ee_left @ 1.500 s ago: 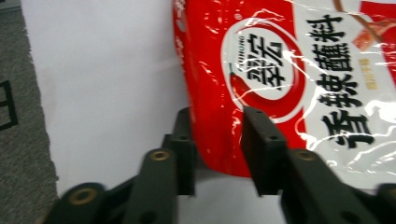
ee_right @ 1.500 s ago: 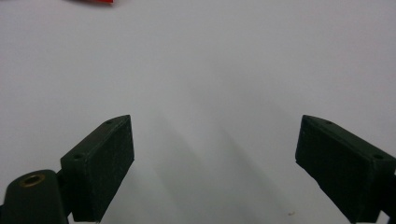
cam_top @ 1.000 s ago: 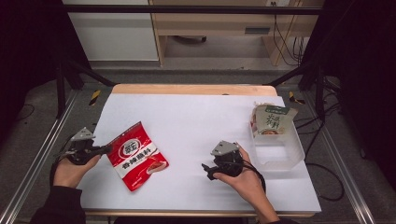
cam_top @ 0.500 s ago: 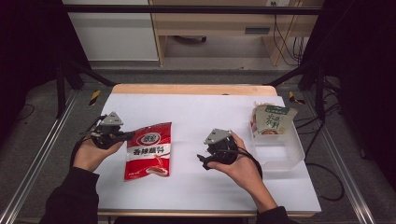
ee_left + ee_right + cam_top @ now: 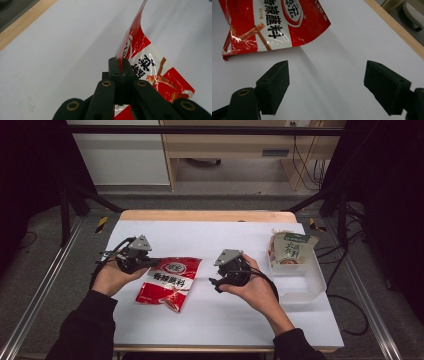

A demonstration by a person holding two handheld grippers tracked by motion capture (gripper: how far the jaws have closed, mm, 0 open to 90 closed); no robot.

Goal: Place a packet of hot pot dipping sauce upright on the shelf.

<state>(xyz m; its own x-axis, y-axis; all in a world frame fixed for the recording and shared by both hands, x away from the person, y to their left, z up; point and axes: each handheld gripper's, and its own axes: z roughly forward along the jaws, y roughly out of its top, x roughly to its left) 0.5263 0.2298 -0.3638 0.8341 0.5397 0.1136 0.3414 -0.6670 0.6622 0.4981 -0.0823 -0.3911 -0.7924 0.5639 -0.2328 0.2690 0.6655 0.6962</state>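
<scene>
A red and white snack packet (image 5: 170, 282) lies left of centre on the white table, its near-left edge lifted. My left gripper (image 5: 152, 263) is shut on that edge; the left gripper view has the jaws (image 5: 120, 61) pinching the thin foil of the packet (image 5: 147, 57), which curls upward. My right gripper (image 5: 214, 282) hovers just right of the packet and points toward it. In the right gripper view its jaws (image 5: 329, 75) stand wide apart over bare table, a little short of the packet (image 5: 274, 22). They have just been closing slightly, with nothing between them.
A clear plastic tub (image 5: 300, 285) sits at the table's right edge with a green and white packet (image 5: 290, 247) leaning in its far end. The table's wooden far edge (image 5: 207, 215) runs behind. Open white surface lies between the hands and in front.
My left gripper has carried the packet's edge to the right and farther from me, turning the packet and lifting that side. My right hand has risen and shifted slightly toward the packet.
</scene>
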